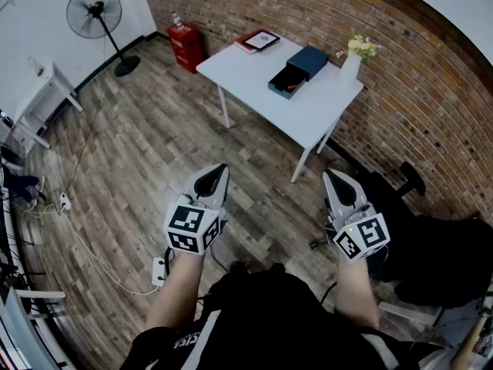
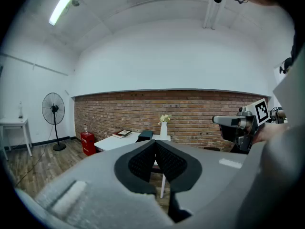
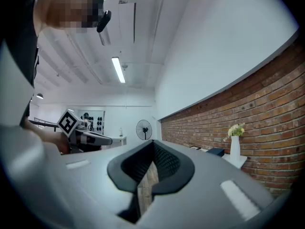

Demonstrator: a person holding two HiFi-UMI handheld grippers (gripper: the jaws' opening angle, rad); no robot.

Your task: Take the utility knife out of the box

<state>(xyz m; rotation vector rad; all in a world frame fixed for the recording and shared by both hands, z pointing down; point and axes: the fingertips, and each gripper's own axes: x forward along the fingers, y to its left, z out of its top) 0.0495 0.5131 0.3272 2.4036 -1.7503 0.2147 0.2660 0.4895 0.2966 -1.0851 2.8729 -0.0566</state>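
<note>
You work in a bright, evenly lit room. In the head view the white table (image 1: pixel 308 110), upper middle of the frame, throws only a faint shadow on the floor, and the brick wall (image 1: pixel 323 14) bows into a curve toward the right edge. A ceiling tube (image 2: pixel 64 4) glares at the upper left of the left gripper view; a second tube (image 3: pixel 118 69) glows left of centre in the right gripper view. Black corners ring both. Close to the lens, the left gripper (image 2: pixel 155 144) and right gripper (image 3: pixel 152 144) go soft and grey.
</note>
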